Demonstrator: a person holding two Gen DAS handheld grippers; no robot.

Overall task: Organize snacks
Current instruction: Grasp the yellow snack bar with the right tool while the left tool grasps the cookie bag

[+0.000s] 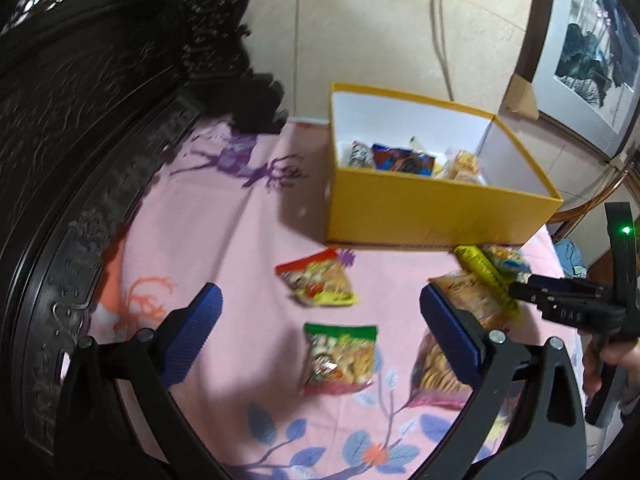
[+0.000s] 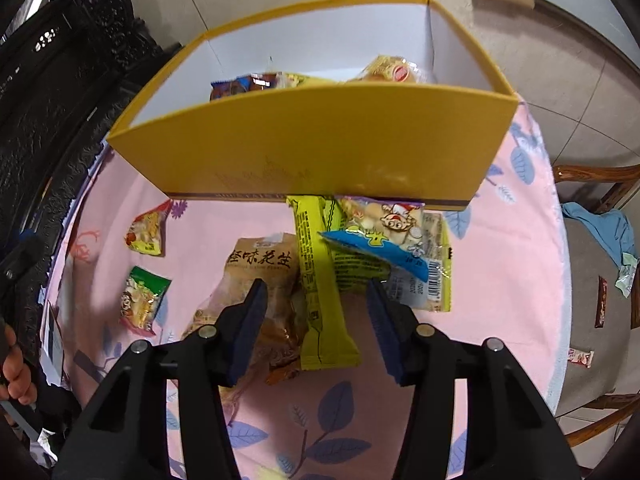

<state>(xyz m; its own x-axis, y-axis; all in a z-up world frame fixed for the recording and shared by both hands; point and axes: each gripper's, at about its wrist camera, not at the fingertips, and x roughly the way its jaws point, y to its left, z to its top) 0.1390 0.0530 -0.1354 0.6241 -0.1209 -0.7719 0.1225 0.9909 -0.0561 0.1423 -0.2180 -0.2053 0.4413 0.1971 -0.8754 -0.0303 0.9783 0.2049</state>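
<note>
Your right gripper [image 2: 316, 312] hangs with its blue-padded jaws apart, astride the long yellow-green plastic snack bar wrapper [image 2: 320, 280] without pressing it, while that bar lies flat on the pink floral tablecloth [image 2: 500, 280], its long axis running from you toward the yellow cardboard box [image 2: 320, 148].

A yellow box [image 2: 320, 148], white inside, on a pink tablecloth [image 2: 500, 300] printed with blue leaves and purple deer; a lime-yellow snack bar [image 2: 320, 280]; a green-topped packet [image 1: 340, 356] — and a red-topped one [image 1: 316, 278].
</note>
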